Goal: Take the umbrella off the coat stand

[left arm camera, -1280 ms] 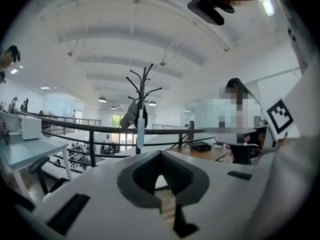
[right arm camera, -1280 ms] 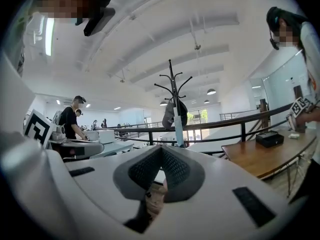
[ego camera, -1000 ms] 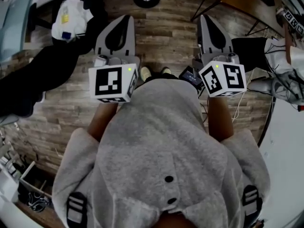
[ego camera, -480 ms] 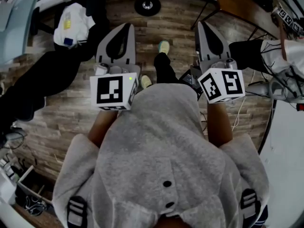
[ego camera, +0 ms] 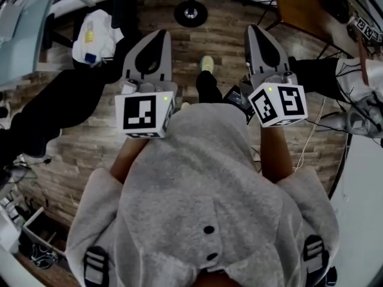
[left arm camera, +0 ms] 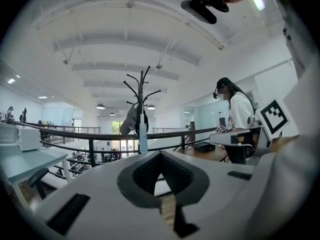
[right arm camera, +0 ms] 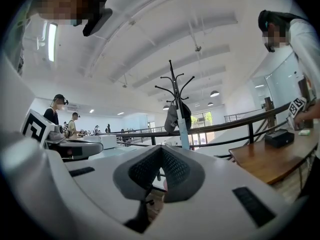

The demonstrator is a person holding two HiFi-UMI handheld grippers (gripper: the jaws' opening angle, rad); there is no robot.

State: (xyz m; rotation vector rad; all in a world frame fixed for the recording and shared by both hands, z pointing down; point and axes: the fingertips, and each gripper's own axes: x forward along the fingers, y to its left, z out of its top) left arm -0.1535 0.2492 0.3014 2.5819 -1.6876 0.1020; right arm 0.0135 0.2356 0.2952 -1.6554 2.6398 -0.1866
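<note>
Wood floor [ego camera: 227,40]; one coat stand [left arm camera: 142,89], one umbrella [left arm camera: 143,138]; left tongs [left arm camera: 161,155], right tongs [right arm camera: 160,150] closed.

Coat stand [ego camera: 191,14] pole — cut off by head view's top edge

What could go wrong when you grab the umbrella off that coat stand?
The left gripper and right gripper both have shut, empty jaws; unopened, they would only bump the umbrella. A grey garment hangs right beside it on the coat stand, so it might snag or the stand might wobble.
</note>
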